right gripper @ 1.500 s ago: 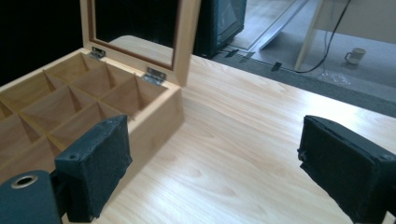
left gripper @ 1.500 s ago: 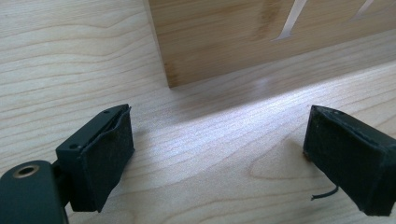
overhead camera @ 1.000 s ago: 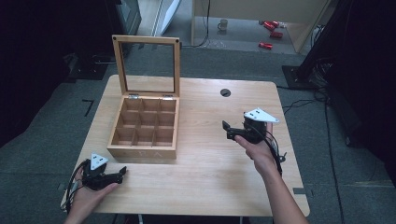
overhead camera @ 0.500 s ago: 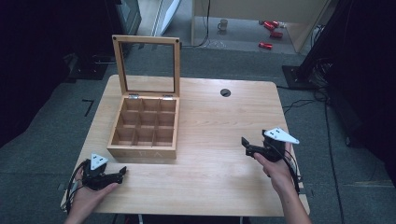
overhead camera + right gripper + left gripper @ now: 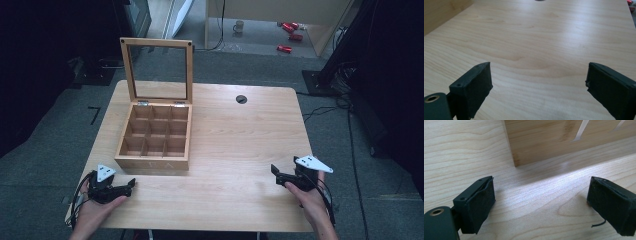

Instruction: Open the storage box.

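Nearest me the left gripper (image 5: 131,185) and right gripper (image 5: 276,172) rest low on the table (image 5: 240,140), jaws spread wide and empty, the left gripper view catching cut lettering on the wooden box (image 5: 156,137), which stands open-lidded farther back at left.

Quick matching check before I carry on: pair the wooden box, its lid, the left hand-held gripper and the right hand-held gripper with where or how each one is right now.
1. wooden box
2. lid
3. left hand-held gripper
4. right hand-held gripper

A. near right corner of the table, open
B. standing upright
C. near left corner, open
D. left half of table, nine bare compartments

Pairs: 1-D, 2-B, 3-C, 4-A
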